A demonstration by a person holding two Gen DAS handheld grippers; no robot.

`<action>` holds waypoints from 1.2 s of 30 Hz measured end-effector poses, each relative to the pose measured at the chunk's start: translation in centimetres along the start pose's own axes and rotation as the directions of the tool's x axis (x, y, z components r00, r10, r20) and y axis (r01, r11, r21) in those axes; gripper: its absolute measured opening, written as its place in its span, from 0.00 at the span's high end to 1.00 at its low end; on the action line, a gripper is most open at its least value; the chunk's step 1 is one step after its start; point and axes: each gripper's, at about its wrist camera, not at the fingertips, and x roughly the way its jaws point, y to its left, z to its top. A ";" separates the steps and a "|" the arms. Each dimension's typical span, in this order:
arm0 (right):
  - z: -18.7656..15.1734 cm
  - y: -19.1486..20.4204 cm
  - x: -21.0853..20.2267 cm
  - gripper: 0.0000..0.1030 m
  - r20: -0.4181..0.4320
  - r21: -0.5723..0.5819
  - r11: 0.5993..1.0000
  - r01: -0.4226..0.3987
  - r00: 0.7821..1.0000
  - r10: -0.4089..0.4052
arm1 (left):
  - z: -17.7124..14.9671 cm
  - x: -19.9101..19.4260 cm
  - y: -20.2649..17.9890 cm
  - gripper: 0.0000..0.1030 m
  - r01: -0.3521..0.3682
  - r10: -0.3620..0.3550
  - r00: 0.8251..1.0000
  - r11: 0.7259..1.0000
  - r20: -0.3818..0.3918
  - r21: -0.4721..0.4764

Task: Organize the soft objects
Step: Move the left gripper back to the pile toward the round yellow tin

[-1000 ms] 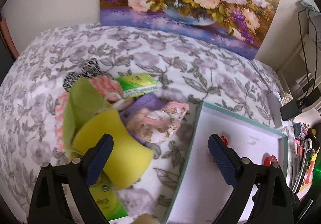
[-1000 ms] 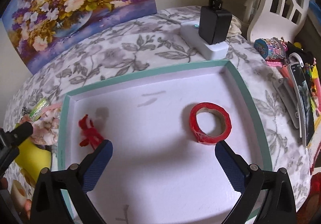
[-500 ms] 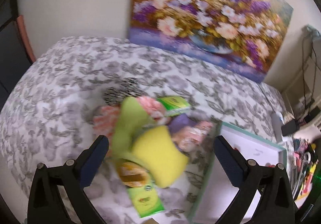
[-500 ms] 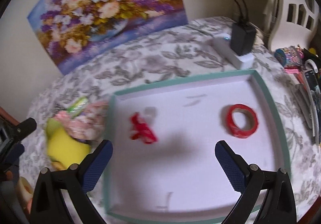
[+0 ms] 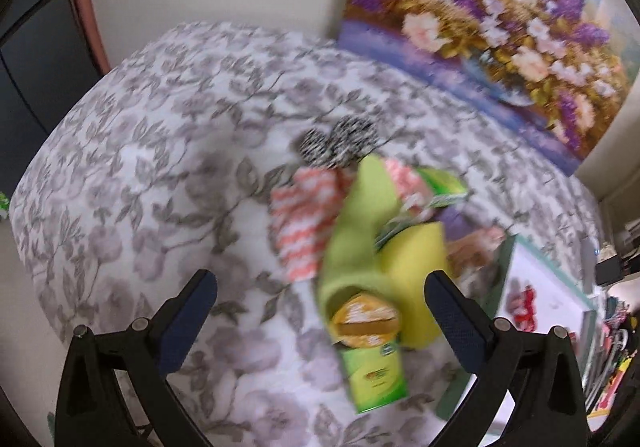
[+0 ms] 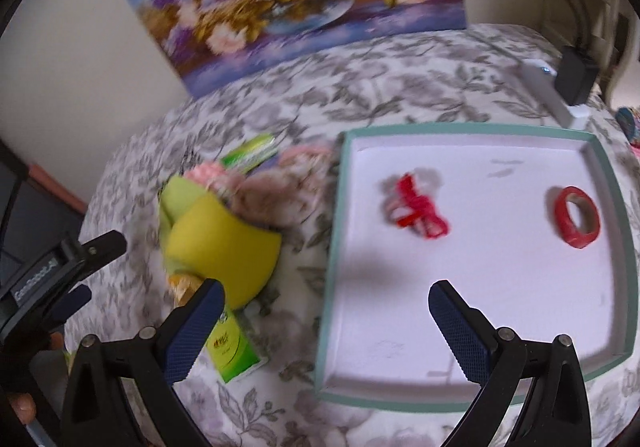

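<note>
While unheld, yellow sponge (image 5: 416,267) beside tray (image 6: 472,131).

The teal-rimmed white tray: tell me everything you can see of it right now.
The shallow square tray with a white floor and teal rim lies flat on the grey floral cloth, right of the pile of soft things. Inside lie only a tangled red ribbon piece and a red tape roll, well apart. Faint grey marks show on its floor. The open right claw hovers over its near left edge.
</note>
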 end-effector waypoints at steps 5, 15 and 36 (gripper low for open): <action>-1.2 2.3 1.5 0.00 -0.054 -0.042 0.999 -0.023 0.998 0.020 | -1.2 1.2 1.7 0.00 -0.032 0.030 0.998 0.999 -0.063 -0.023; -3.4 5.1 4.2 0.00 -0.148 -0.118 0.992 -0.046 0.989 0.028 | -2.8 5.3 3.2 0.00 -0.103 0.092 0.970 0.994 -0.223 -0.036; -3.8 7.1 4.9 0.14 -0.155 -0.197 0.980 -0.040 0.988 0.009 | -3.4 6.6 7.2 0.00 -0.146 0.088 0.954 0.972 -0.285 -0.187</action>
